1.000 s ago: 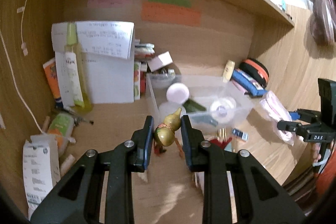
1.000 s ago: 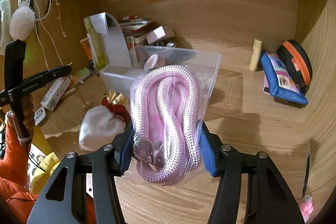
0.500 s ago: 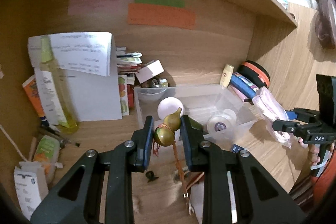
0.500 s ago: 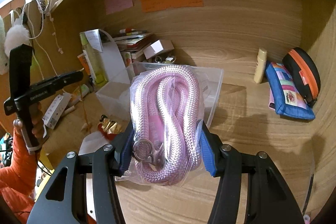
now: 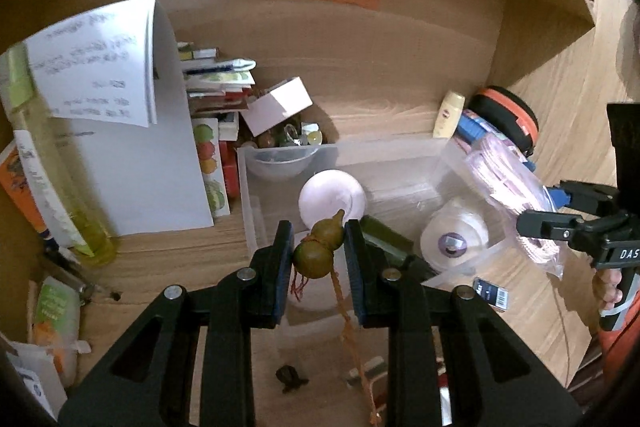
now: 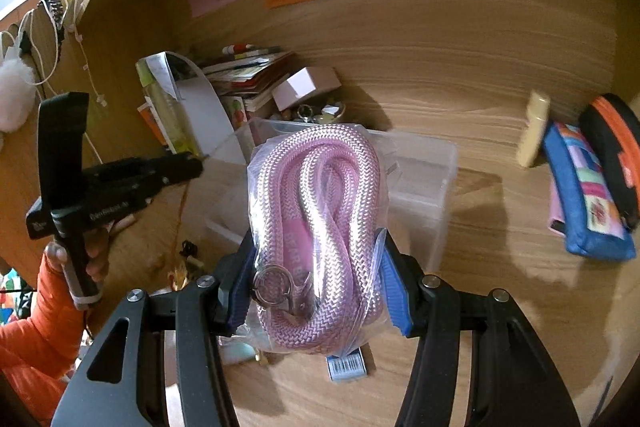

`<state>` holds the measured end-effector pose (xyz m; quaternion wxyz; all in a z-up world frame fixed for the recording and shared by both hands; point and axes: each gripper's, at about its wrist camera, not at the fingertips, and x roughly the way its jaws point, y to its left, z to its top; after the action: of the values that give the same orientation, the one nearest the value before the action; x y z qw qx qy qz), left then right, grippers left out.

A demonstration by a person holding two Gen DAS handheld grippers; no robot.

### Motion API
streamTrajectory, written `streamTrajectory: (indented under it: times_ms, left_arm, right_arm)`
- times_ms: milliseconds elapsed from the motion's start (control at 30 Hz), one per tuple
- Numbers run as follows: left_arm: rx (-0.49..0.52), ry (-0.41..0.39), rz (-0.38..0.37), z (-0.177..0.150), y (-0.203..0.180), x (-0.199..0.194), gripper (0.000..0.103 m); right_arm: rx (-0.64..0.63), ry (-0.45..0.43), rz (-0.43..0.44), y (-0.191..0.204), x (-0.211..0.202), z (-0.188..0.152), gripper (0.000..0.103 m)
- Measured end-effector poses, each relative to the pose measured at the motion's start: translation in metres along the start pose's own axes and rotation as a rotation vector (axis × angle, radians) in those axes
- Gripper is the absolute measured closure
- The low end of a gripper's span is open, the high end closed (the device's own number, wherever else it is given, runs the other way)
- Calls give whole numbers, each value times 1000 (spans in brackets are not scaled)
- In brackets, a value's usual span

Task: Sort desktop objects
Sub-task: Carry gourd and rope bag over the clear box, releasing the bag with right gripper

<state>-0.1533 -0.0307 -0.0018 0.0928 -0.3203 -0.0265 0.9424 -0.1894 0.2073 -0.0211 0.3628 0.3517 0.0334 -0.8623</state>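
My left gripper [image 5: 316,251] is shut on a small golden-green gourd charm [image 5: 318,250] whose brown cord hangs down; it hangs above the near edge of a clear plastic bin [image 5: 384,155]. The bin holds a pink round lid [image 5: 332,195], a tape roll [image 5: 454,241] and a green item. My right gripper [image 6: 316,277] is shut on a bagged pink rope [image 6: 316,219] with a metal clasp, held in front of the bin [image 6: 420,195]. The rope bag also shows in the left wrist view [image 5: 508,179], just right of the bin.
A white paper stand [image 5: 132,131], a yellow-green bottle [image 5: 52,183], stacked books and a white box [image 5: 278,105] stand left and behind the bin. A cream tube [image 6: 532,129], a blue pouch [image 6: 588,203] and a black-orange case [image 6: 616,151] lie right. Small items lie on the desk [image 6: 500,247].
My left gripper has lifted the gourd charm and carried it forward over the bin's near edge. My right gripper has moved the rope bag closer to the bin.
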Motion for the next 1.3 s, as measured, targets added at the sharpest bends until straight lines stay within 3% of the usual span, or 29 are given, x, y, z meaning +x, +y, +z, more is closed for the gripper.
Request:
streamTrajectory:
  times_ms: [233, 667, 1033, 1167, 1300]
  left_arm:
    - [23, 33, -2, -4, -1, 18, 78]
    - [91, 50, 20, -14, -8, 22, 79]
    - [74, 22, -5, -12, -6, 10, 78]
    - [67, 13, -23, -11, -5, 5, 70]
    - [60, -11, -29, -10, -5, -1, 59]
  right_arm:
    - [-27, 30, 29, 12, 33, 17, 51]
    - [-144, 53, -63, 38, 73, 28, 51]
    - [-201, 75, -129, 51, 84, 24, 45]
    - [-203, 80, -139, 54, 79, 25, 40]
    - [-183, 58, -164, 56, 65, 25, 27]
